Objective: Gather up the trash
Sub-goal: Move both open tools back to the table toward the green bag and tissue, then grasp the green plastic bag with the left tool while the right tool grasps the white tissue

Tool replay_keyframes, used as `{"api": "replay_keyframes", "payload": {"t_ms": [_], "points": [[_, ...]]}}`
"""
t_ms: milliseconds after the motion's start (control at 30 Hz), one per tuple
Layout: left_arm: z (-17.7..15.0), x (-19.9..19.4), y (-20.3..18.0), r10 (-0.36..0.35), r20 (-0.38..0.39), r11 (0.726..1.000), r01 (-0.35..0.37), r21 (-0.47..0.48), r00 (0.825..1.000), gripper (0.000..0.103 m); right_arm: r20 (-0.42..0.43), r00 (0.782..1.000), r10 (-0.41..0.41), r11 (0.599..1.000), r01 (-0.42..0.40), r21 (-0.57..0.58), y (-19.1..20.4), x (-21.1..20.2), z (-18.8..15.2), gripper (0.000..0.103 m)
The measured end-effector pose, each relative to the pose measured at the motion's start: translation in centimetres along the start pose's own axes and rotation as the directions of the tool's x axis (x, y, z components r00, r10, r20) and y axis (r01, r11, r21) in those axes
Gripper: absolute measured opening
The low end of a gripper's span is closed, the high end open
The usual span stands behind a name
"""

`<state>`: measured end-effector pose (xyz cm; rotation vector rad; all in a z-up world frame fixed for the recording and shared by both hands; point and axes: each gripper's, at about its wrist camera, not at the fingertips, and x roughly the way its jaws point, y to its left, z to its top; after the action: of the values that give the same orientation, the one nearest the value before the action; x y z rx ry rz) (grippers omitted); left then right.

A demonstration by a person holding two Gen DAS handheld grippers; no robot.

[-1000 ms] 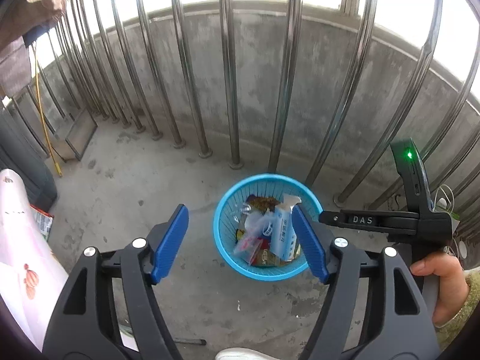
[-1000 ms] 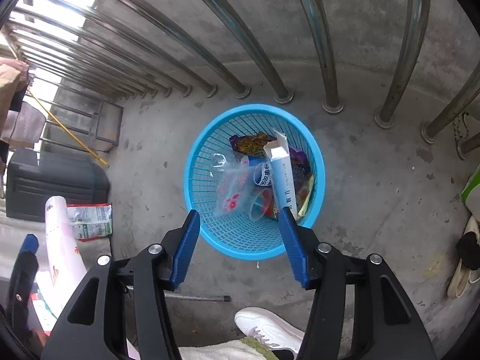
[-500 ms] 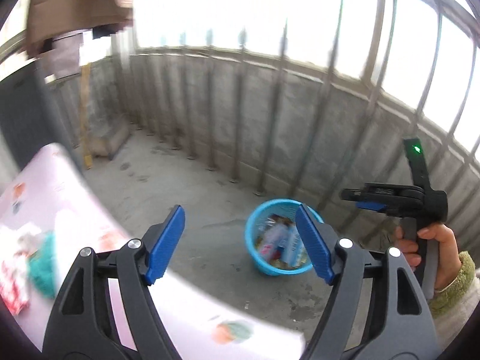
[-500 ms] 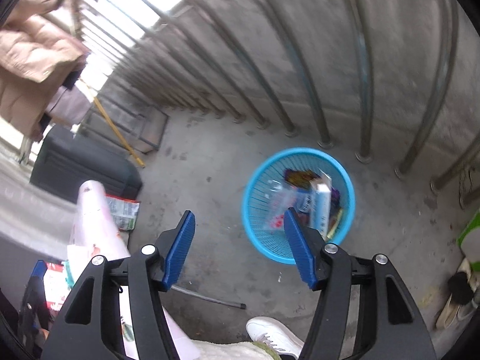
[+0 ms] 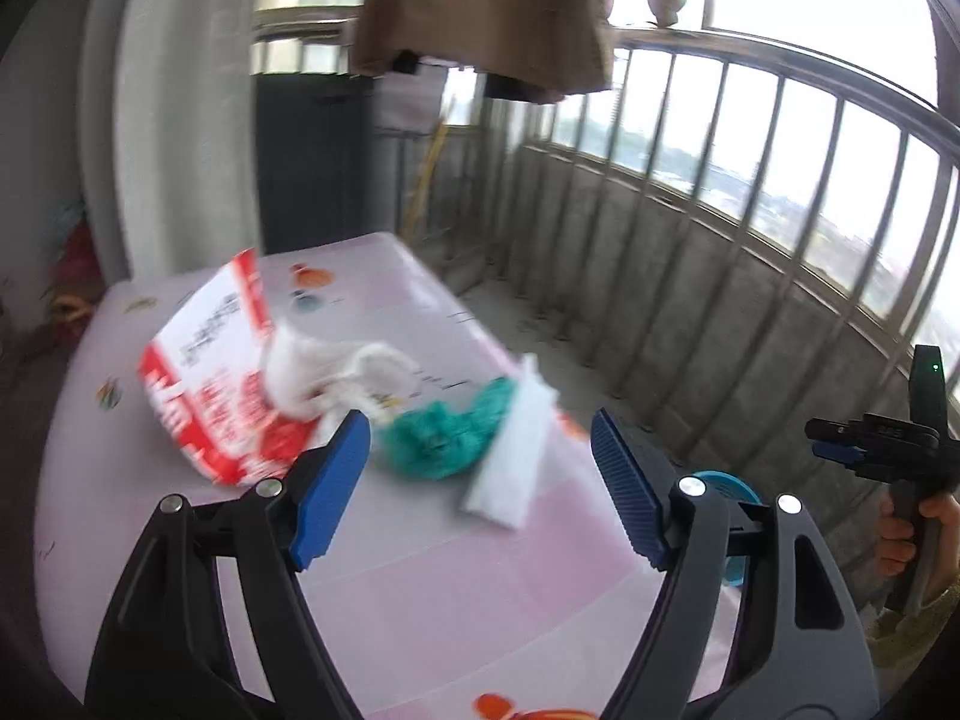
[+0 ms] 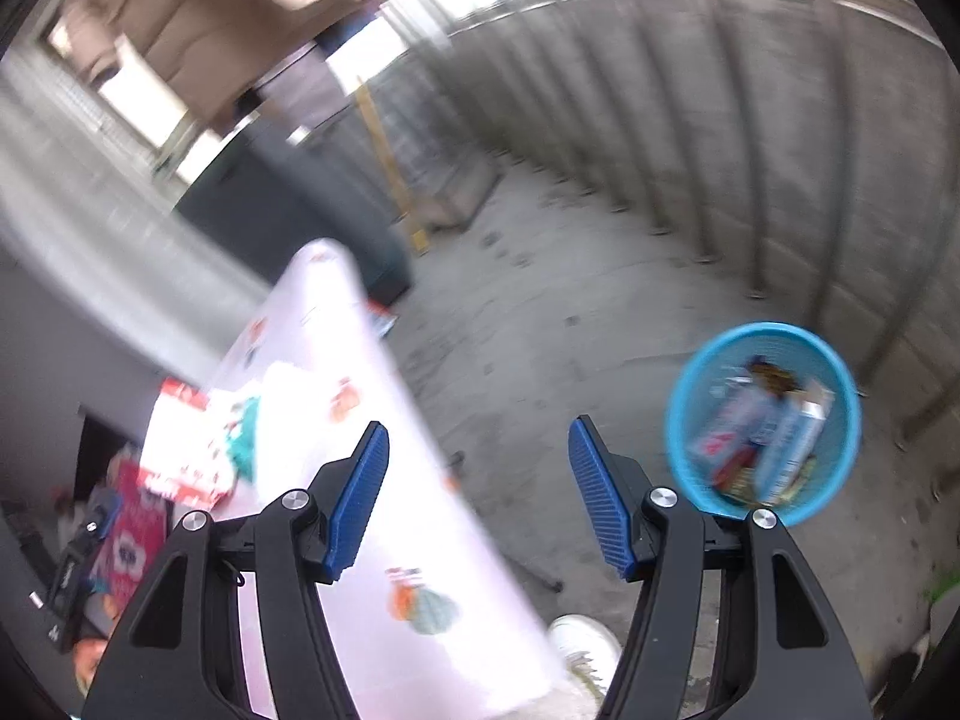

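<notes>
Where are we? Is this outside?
Probably a home balcony, high up: a metal railing over a concrete wall, a coat hanging to dry, and a pink table holding trash.

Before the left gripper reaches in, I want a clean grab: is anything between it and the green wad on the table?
Nothing visible. The left gripper is open, and the green wad lies just ahead, a white wrapper against its right side.

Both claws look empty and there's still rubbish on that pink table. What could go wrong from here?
The left gripper is open facing a tight pile: the green wad seems to touch the white wrapper and tissue, so a grab may drag neighbours off the table. The blue basket stands apart on the floor, so dropped pieces could miss it.
</notes>
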<state>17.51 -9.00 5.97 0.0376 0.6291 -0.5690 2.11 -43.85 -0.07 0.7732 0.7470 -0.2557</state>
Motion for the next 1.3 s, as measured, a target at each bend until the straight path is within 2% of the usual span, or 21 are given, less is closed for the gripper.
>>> {"api": "replay_keyframes", "payload": {"t_ms": [133, 233, 333, 467, 567, 700, 800, 833, 867, 933, 1033, 1100, 1167, 1300], "points": [[-0.7, -0.9, 4.5, 0.056, 0.002, 0.995, -0.056, -0.081, 0.998, 0.072, -0.081, 0.993, 0.088, 0.994, -0.093, -0.061, 4.8, 3.3, -0.3, 0.061], [-1.2, -1.7, 6.9, 0.09, 0.014, 0.988, -0.087, -0.125, 0.996, 0.072, -0.141, 0.978, 0.152, 0.982, -0.166, -0.09, 8.7, 5.7, -0.9, 0.061], [-1.5, -2.0, 8.6, 0.087, 0.029, 0.984, -0.081, -0.156, 0.996, 0.071, -0.19, 0.96, 0.206, 0.968, -0.228, -0.103, 11.6, 7.9, -1.7, 0.061], [-1.2, -0.5, 9.1, 0.037, 0.037, 0.989, -0.031, -0.144, 0.999, 0.069, -0.24, 0.949, 0.204, 0.962, -0.24, -0.133, 14.7, 11.2, -2.0, 0.061], [-0.6, 2.1, 8.7, -0.055, 0.021, 0.987, 0.058, -0.148, 0.998, 0.058, -0.27, 0.943, 0.192, 0.967, -0.229, -0.11, 15.8, 13.6, -1.6, 0.061], [0.2, 6.3, 7.7, -0.163, -0.013, 0.978, 0.159, -0.137, 0.987, 0.05, -0.3, 0.936, 0.183, 0.971, -0.221, -0.096, 16.6, 16.2, -1.3, 0.061], [1.0, 10.2, 6.7, -0.194, -0.065, 0.976, 0.187, -0.108, 0.979, 0.044, -0.34, 0.925, 0.171, 0.973, -0.213, -0.091, 17.0, 18.3, -1.4, 0.06], [1.2, 11.6, 6.4, -0.188, -0.089, 0.979, 0.179, -0.1, 0.978, 0.038, -0.349, 0.923, 0.163, 0.974, -0.206, -0.09, 17.0, 18.8, -1.5, 0.059], [1.4, 13.1, 6.1, -0.177, -0.117, 0.982, 0.167, -0.091, 0.977, 0.033, -0.361, 0.921, 0.149, 0.977, -0.194, -0.091, 17.0, 19.6, -1.6, 0.055], [1.3, 15.9, 5.5, -0.165, -0.183, 0.986, 0.155, -0.069, 0.969, 0.029, -0.381, 0.915, 0.132, 0.98, -0.178, -0.088, 17.0, 21.1, -1.8, 0.048], [0.7, 18.9, 4.8, -0.159, -0.262, 0.987, 0.154, -0.038, 0.952, 0.028, -0.398, 0.906, 0.143, 0.98, -0.187, -0.073, 16.9, 22.3, -2.1, 0.037], [0.6, 19.2, 4.4, -0.169, -0.266, 0.986, 0.165, -0.036, 0.949, 0.028, -0.41, 0.899, 0.153, 0.977, -0.2, -0.073, 17.0, 22.8, -2.3, 0.02], [0.5, 19.1, 4.1, -0.187, -0.28, 0.982, 0.182, -0.044, 0.942, 0.028, -0.427, 0.886, 0.182, 0.972, -0.228, -0.058, 16.8, 23.0, -2.6, 0.011], [-0.6, 17.3, 4.1, -0.206, -0.309, 0.978, 0.199, -0.057, 0.928, 0.027, -0.449, 0.87, 0.201, 0.963, -0.26, -0.073, 17.2, 22.7, -3.1, 0.006]]}}
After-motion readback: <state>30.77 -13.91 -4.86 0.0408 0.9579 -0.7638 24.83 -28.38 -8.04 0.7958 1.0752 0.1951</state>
